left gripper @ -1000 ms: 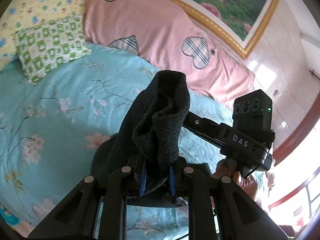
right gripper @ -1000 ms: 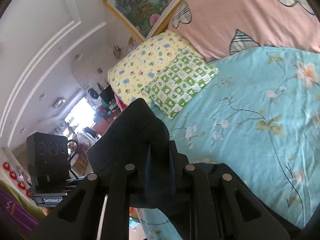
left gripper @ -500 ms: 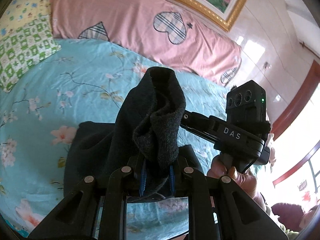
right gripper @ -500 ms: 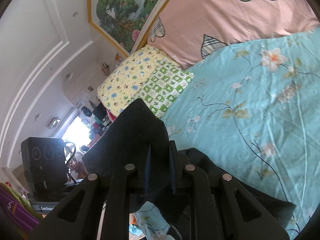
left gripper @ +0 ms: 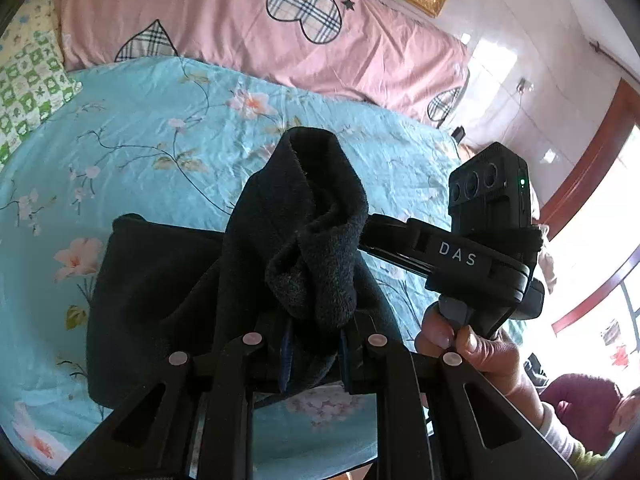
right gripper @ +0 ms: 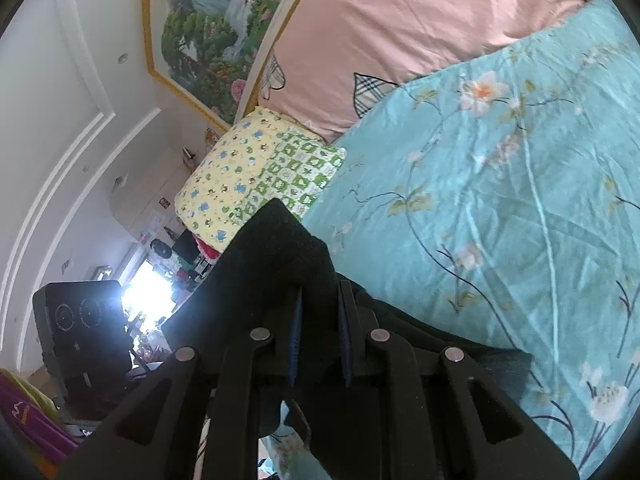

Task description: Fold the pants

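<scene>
Left tongs [left gripper: 314,354] clamped on a bunched fold of the black pants [left gripper: 168,300]; remaining fabric lies on the bed [left gripper: 160,128] toward 9 o'clock. Right tongs [right gripper: 318,336] clamped on the same pants, fabric rising toward 11 o'clock.

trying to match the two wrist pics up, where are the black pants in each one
Left wrist: the black pants fill the centre and lower left, one bunched end standing up from the left tongs, the rest lying on the blue sheet.
Right wrist: the pants sit at lower centre, pinched in the right tongs, trailing right over the sheet.
Shared landmark: the green checked pillow.
</scene>
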Tool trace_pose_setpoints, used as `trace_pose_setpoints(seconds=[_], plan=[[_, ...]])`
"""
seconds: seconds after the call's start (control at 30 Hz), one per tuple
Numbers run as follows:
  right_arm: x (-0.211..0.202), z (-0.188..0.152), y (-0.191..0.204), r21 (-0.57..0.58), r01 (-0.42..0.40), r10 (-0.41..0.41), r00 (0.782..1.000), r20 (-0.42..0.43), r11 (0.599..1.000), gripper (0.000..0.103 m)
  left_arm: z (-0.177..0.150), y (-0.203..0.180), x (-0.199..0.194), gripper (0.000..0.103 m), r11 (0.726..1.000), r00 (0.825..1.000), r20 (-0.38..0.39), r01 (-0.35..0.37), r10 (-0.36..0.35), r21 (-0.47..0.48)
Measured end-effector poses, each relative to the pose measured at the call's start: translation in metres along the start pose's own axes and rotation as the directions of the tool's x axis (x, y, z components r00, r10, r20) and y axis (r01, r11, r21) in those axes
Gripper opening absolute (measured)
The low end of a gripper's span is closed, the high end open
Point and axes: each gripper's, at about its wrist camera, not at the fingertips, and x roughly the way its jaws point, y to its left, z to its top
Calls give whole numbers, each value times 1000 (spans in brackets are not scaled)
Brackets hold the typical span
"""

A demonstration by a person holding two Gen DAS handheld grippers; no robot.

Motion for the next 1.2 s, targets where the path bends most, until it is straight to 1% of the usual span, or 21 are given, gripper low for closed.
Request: trace_pose_setpoints(seconds=[0.27,0.37,0.4,0.53,0.57,0.67,0.77,0.8,0.87,0.9,0.93,1.0,1.07,1.2], plan=[[-7,-10,-17,35,28,-28,1000,-3,999,18,-7,-6,18,18,1000,999,-35,-4,5,19],[-9,-11,-21,43,45,-45,999,-5,998,18,-8,-9,23,21,999,999,-43,8,-7,31],[-10,-11,-21,40,56,-56,998,-5,998,18,-9,-10,24,24,999,999,-44,13,-12,36],[-14,-12,-20,20,117,-117,993,-5,993,18,-10,-17,33,27,997,998,-54,19,-15,73],[-16,-13,-20,17,139,-139,990,-6,990,18,-12,-18,36,30,996,998,-62,29,-24,81],[-25,-15,-21,10,202,-202,979,-2,979,18,-15,-21,40,45,994,996,-77,58,-51,94],[-41,-16,-24,28,256,-256,966,25,966,18,-19,-22,40,52,991,993,-85,94,-86,98],[-46,-17,-24,32,282,-283,959,32,959,21,-19,-22,39,55,990,992,-85,103,-94,100],[-56,-19,-26,50,326,-329,943,44,944,38,-21,-23,36,56,987,990,-87,121,-112,103],[-61,-20,-26,62,338,-341,939,55,939,55,-22,-23,35,58,986,989,-88,128,-119,103],[-67,-21,-26,74,343,-348,934,77,936,66,-23,-23,33,58,986,988,-87,134,-125,101],[-76,-25,-23,85,352,-360,927,104,932,67,-24,-21,28,60,984,986,-91,148,-139,95],[-81,-26,-20,101,355,-365,924,114,929,69,-25,-17,20,60,984,985,-83,156,-149,86],[-86,-28,-7,113,343,-357,923,147,932,81,-24,-8,6,64,985,985,-59,164,-160,58]])
